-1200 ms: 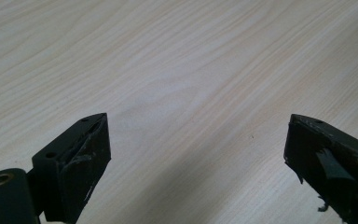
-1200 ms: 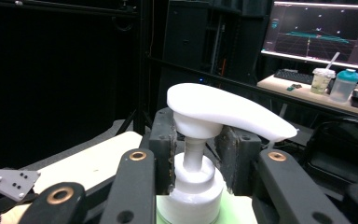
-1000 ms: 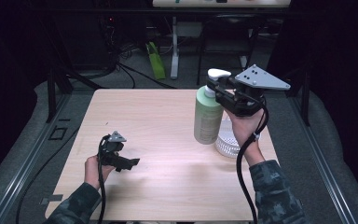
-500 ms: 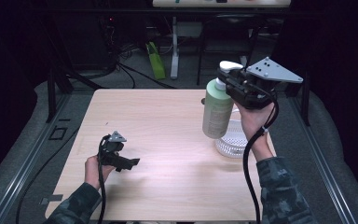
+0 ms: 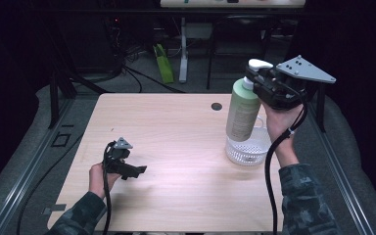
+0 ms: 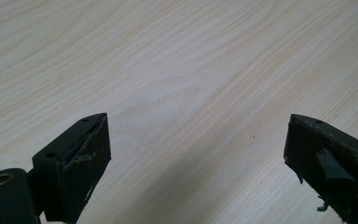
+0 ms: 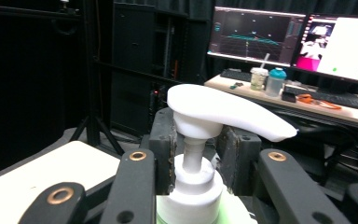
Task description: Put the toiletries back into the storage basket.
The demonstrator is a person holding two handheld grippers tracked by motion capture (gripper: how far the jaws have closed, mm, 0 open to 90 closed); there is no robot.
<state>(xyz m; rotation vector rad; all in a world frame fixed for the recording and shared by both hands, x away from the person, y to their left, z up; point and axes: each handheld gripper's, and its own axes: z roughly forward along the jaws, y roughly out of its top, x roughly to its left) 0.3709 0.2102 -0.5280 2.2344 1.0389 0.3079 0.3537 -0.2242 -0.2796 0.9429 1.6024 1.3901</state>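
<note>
On the wooden table (image 5: 176, 147), light grain, near-bare surface, one dark round grommet hole (image 5: 217, 106) sat near the far edge. Behind it: black stands, cables on the floor, a green object (image 5: 165, 69) leaning by a white post. From the right gripper view, a desk with monitors (image 7: 256, 35) and two cups (image 7: 266, 78) stood well off in the background.

Pump bottle (image 5: 243, 115): pale green body, white collar and white pump head (image 7: 223, 114), spout pointing to the right in the right gripper view. It hung clear of the table, roughly upright with a slight tilt, its base just above a clear ribbed basket (image 5: 247, 151) near the table's right edge. Couldn't tell whether the base touched the basket rim or sat just inside it.

Right gripper (image 7: 196, 156): clenched on the bottle's neck, just under the pump head, pads pressing the white collar from both sides. Grey three-cornered plate on top, black cable trailing down past the person's wrist. Held high, at the table's right side.

Left gripper (image 6: 196, 154): released, jaws wide apart, nothing between them, bare wood grain beneath. In the high view it (image 5: 127, 169) sat low at the near-left of the table, resting in the person's hand, jaws pointing toward the table's middle, well apart from bottle and basket.
</note>
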